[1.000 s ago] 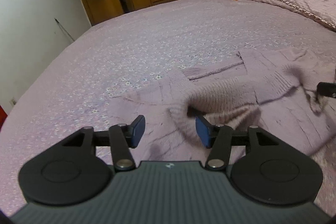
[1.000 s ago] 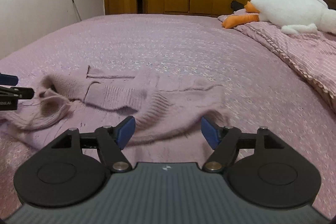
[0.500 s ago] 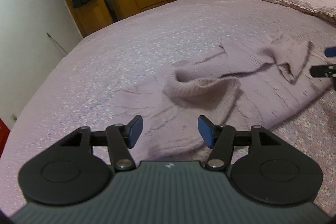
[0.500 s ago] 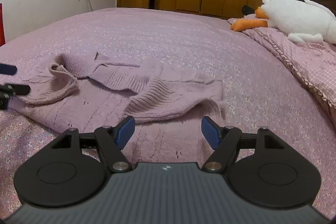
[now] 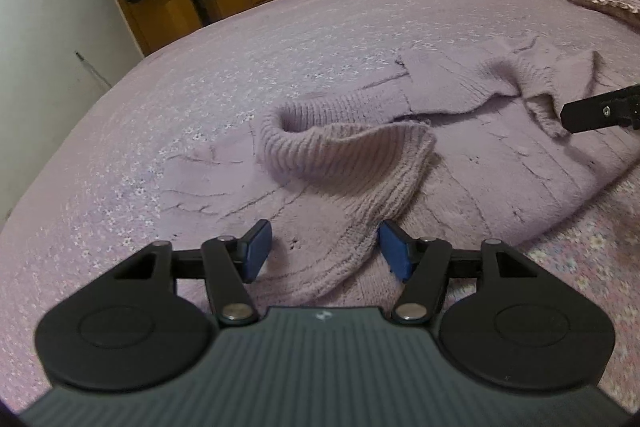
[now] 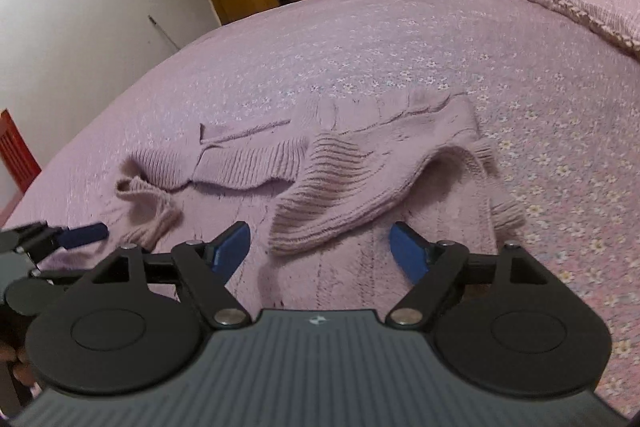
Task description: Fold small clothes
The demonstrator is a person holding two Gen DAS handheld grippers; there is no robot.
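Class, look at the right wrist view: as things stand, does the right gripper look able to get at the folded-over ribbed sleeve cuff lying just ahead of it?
Probably yes. The right gripper is open with nothing between its fingers, and the ribbed cuff lies loose on the sweater directly ahead, nothing covering it.

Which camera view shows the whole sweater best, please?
The right wrist view: the sweater lies whole there, both sleeves folded in. The left wrist view shows it closer, with one ribbed sleeve large and its right side cut off.
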